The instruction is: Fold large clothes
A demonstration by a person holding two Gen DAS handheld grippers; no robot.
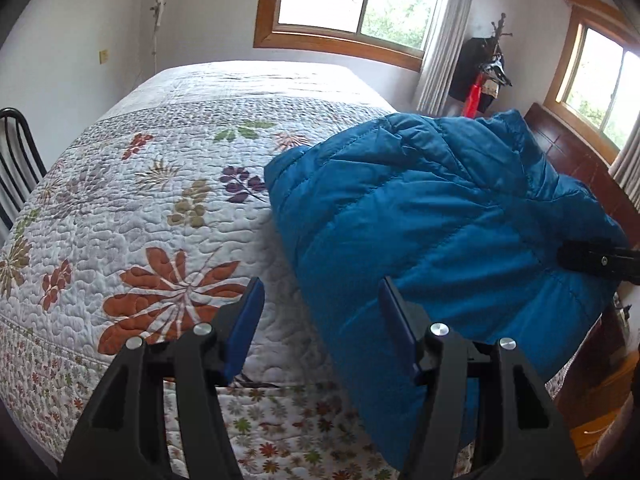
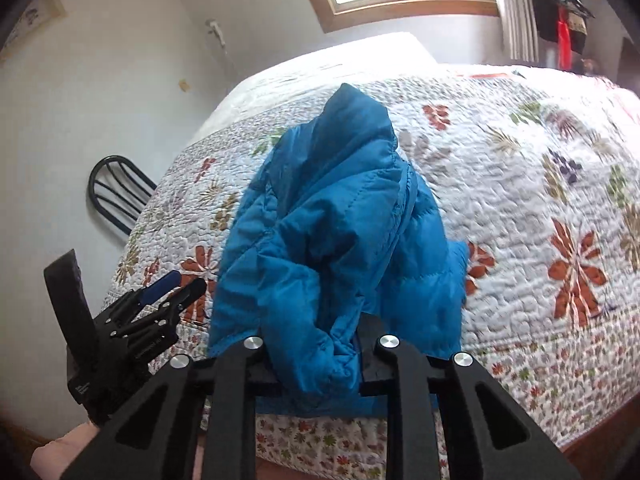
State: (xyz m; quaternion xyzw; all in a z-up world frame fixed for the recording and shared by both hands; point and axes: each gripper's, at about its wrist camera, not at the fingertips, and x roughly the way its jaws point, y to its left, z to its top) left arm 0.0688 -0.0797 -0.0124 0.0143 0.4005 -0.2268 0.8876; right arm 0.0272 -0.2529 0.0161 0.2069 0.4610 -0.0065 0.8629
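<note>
A blue quilted puffer jacket point(image 1: 432, 216) hangs bunched above the near edge of a bed with a floral quilt point(image 1: 160, 200). My left gripper point(image 1: 320, 320) is open and empty, just left of the jacket's lower edge. It also shows in the right wrist view point(image 2: 176, 286), at the lower left, beside the jacket. My right gripper point(image 2: 320, 344) is shut on a fold of the jacket point(image 2: 332, 240) and holds it up over the quilt point(image 2: 540, 220). Its black finger point(image 1: 596, 260) shows at the jacket's right side in the left wrist view.
A black metal chair point(image 1: 16, 160) stands at the bed's left side by the wall. Wood-framed windows point(image 1: 352, 0) and curtains are behind the bed. Clothes hang on a rack point(image 1: 484, 76) in the far corner. A wooden floor lies to the right.
</note>
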